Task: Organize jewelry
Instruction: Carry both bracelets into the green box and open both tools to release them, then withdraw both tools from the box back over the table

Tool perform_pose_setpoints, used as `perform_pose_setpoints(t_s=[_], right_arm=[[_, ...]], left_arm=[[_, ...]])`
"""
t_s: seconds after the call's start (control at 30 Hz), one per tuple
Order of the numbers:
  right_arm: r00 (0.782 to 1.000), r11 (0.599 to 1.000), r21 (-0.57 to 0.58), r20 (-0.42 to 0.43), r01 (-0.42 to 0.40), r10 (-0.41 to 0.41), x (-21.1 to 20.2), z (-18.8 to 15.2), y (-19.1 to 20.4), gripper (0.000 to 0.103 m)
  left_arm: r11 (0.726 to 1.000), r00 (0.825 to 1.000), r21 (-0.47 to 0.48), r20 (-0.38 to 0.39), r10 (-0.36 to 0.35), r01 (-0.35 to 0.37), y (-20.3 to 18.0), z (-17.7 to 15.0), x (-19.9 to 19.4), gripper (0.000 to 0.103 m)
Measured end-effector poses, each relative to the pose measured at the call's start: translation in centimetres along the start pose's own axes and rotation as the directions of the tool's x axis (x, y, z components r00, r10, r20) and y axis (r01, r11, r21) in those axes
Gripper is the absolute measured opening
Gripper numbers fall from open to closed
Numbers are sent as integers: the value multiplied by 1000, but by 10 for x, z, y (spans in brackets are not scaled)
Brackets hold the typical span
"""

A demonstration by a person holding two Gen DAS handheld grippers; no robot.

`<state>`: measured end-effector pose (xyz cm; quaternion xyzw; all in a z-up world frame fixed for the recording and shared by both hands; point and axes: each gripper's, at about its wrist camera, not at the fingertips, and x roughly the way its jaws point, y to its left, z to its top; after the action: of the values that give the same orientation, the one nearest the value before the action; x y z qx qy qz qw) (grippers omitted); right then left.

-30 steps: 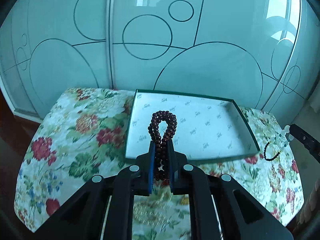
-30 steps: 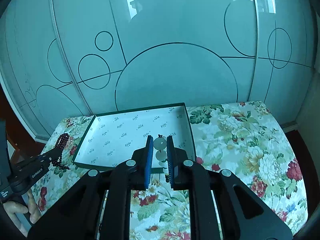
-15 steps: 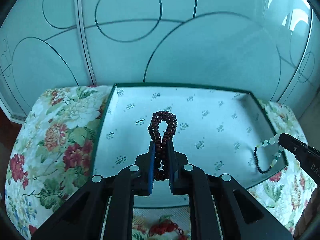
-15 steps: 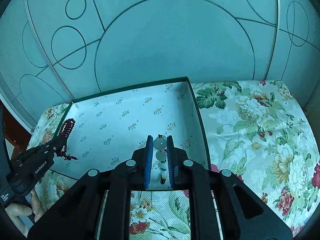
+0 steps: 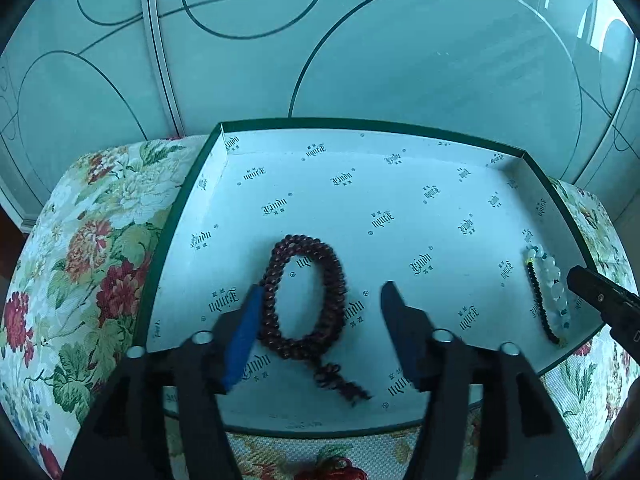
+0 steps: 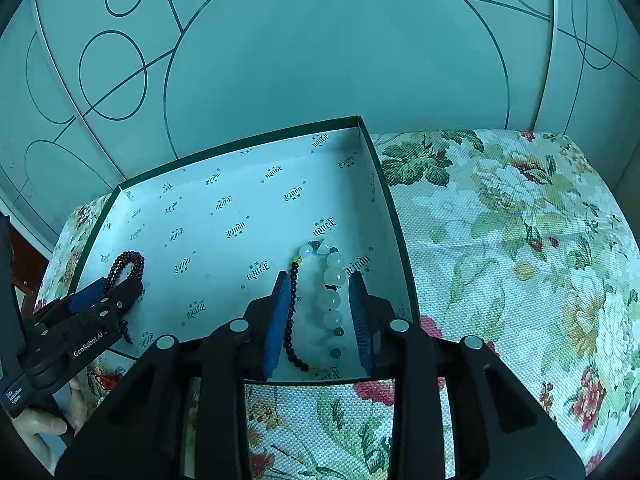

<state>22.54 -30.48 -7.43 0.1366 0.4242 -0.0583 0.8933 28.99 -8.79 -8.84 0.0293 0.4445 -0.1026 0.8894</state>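
**A:** Two bracelets, both lying on the floor of the box (image 5: 400,200). Left gripper (image 5: 320,300) has just been opening: jaws now wide, dark red bead bracelet (image 5: 304,300) flat between them. It sits close against the left blue pad; can't tell if it still touches. Not gripped either way.

**B:** Right side?

**A:** Right gripper (image 6: 320,300) has also just been opening, less far. White-and-black bead bracelet (image 6: 320,300) lies between its pads, stretched lengthwise along the fingers. Black strand runs right beside the left pad, white beads nearer the right one. Released, I'd say; pads don't press on it.

**B:** Why both tilted down into the box?

**A:** My read: fingertips low over the lining so each piece is laid down rather than dropped. Keeps the loops from bunching.

**B:** Spacing?

**A:** Well apart. Red one ahead of the left claw toward the box's left part, tassel end trailing back between the fingers. White one close to the right wall, just ahead of the right claw.

**B:** Anything else inside?

**A:** Nothing visible. Box sits on the floral cloth (image 6: 520,240).
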Motion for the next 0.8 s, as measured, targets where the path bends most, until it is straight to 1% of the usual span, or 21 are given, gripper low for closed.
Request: perform_pose_setpoints(t_s=[0.1, 0.23, 0.33, 0.4, 0.53, 0.67, 0.8], right_arm=[[1000, 1000, 16, 18, -14, 13, -17, 0, -4, 30], [999, 1000, 17, 35, -17, 16, -45, -11, -6, 31], [999, 999, 29, 30, -20, 20, -62, -28, -13, 31], [1000, 999, 41, 19, -21, 20, -74, -43, -18, 31], [1000, 999, 46, -3, -18, 18, -91, -71, -23, 31], [1000, 999, 51, -15, -15, 16, -109, -96, -26, 31], [999, 999, 43, -32, -17, 19, -123, -119, -25, 31]], left_arm=[[1000, 1000, 4, 15, -4, 4, 1, -1, -14, 71], [999, 999, -22, 18, -27, 27, 6, -11, -37, 73], [998, 999, -45, 23, -47, 49, 12, -29, -56, 76], [999, 999, -36, 35, -29, 30, 11, -43, -71, 78], [998, 999, -59, 28, -27, 29, 18, -70, -95, 78], [997, 999, -79, 42, -23, 26, 28, -88, -121, 78], [993, 999, -112, 40, -26, 30, 41, -111, -143, 78]])
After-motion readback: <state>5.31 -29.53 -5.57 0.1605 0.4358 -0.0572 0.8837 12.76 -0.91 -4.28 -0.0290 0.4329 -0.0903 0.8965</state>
